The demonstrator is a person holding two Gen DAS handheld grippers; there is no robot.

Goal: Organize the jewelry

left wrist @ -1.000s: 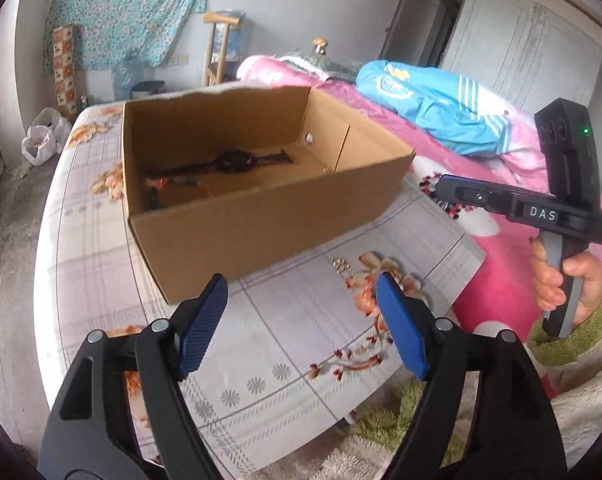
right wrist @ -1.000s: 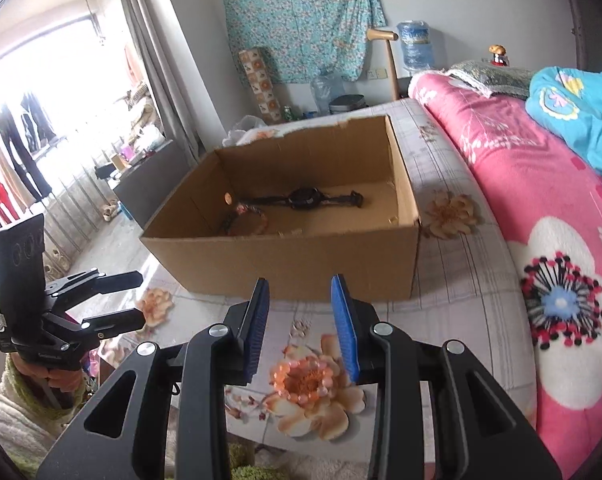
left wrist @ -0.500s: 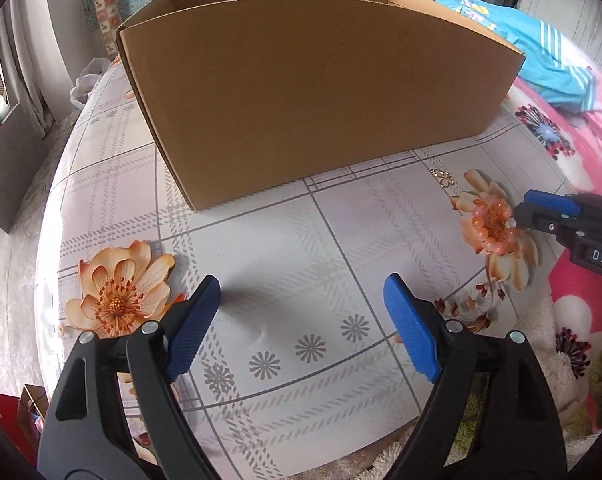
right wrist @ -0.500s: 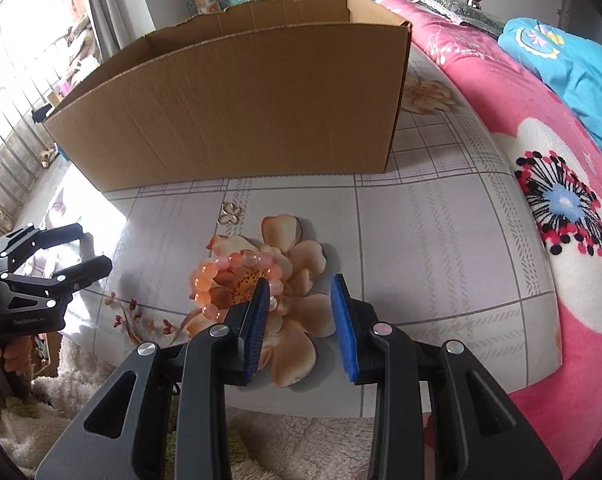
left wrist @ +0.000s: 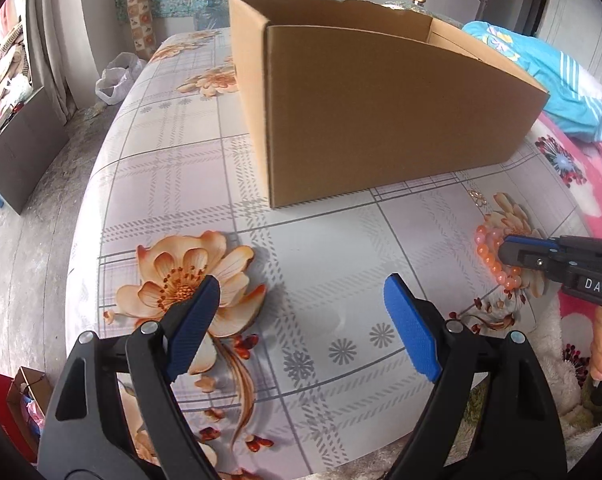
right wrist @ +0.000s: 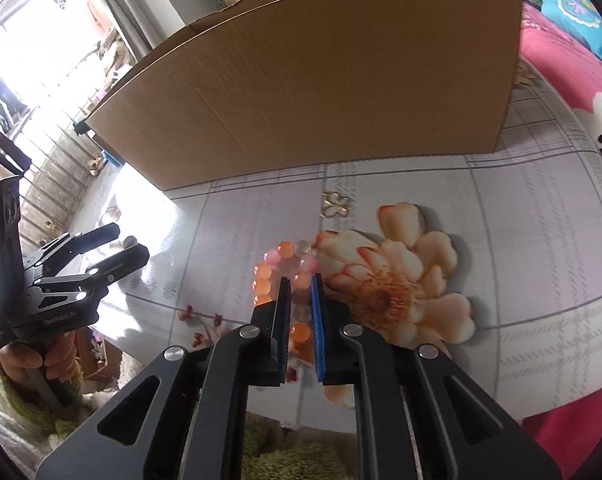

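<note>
The right gripper [right wrist: 300, 280] is closing its jaws over the near side of a bead bracelet [right wrist: 277, 264], and beads are sitting between the two blue pads, which are pressing in on them from both sides. The bracelet, a ring of orange, pink and clear beads, is lying flat on the floral tablecloth [right wrist: 541, 220], just beside a large printed flower at its 3 o'clock in the right wrist view. At the bracelet's 1 o'clock a small gold butterfly-shaped piece [right wrist: 335, 204] is lying on the cloth, apart from the beads and near the foot of the cardboard box [right wrist: 321, 92]. The box is standing at 12 o'clock, its plain front wall facing the camera, its inside hidden from here. The left gripper [left wrist: 299, 320] is hovering over the tablecloth [left wrist: 321, 248] with its jaws standing wide apart and nothing between them. In the left wrist view the bracelet [left wrist: 491, 254] is showing at 3 o'clock, with the right gripper's tips [left wrist: 509, 250] resting on it, and the box [left wrist: 381, 120] is standing at 12 o'clock. A person's hand [right wrist: 41, 360] in a green sleeve is holding the left gripper's handle at 8 o'clock in the right wrist view.
</note>
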